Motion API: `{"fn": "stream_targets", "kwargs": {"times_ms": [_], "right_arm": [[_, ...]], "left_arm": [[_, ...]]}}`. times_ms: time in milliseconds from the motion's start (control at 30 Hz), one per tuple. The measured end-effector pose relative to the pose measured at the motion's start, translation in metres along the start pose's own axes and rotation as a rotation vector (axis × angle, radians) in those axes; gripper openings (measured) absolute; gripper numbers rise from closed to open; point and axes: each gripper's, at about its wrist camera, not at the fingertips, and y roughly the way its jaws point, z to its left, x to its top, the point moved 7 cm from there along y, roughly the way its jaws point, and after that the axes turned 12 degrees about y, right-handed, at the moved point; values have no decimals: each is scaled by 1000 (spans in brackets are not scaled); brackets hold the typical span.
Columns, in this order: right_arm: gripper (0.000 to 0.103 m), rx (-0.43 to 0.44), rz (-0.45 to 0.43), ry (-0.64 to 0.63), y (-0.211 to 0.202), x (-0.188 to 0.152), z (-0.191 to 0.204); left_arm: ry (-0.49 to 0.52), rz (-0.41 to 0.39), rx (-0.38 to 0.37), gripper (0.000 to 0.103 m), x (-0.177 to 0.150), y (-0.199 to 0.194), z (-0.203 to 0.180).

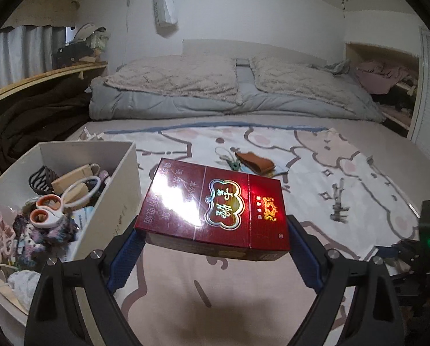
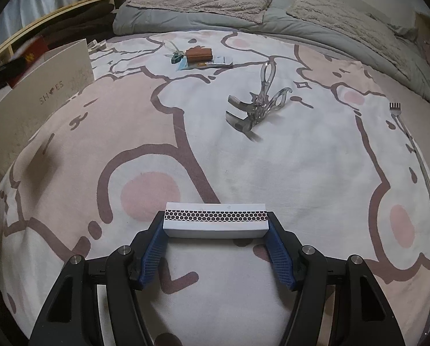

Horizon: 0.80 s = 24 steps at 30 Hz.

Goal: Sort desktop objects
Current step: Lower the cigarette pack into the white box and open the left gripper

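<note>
The left tongs [image 1: 215, 239] point shallowly downward above the bed [image 1: 344, 178], spread wide and clamped on a red cigarette pack [image 1: 215, 204] that lies flat between the blue pads, clear of the sheet, just beside the white box [image 1: 122, 184] of sorted items. The right tongs [image 2: 215, 230] tilt steeply toward the bed, clamped end to end on a white matchbox [image 2: 215, 219] resting low over the sheet.

Each gripper [image 1: 213, 248] [image 2: 216, 240]: black arms, blue textured pads, silver screws.
</note>
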Motion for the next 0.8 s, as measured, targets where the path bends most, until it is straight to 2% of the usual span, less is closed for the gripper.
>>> {"fn": "stream_targets", "kwargs": {"times_ms": [200,400,567,800], "right_arm": [[66,-15,-20,12,-14,5,1],[66,22,-101,58,-66,31,7],[66,-10,-163,13,-99,54,24],[66,50,-172,-3,-118,70,59]], "left_arm": [[17,-62,19,93,12,-25,7],[13,-100,-3,93,17,-44,15],[10,-124,-7,93,21,-56,23],[-11,-148,25,93,24,-73,43]]}}
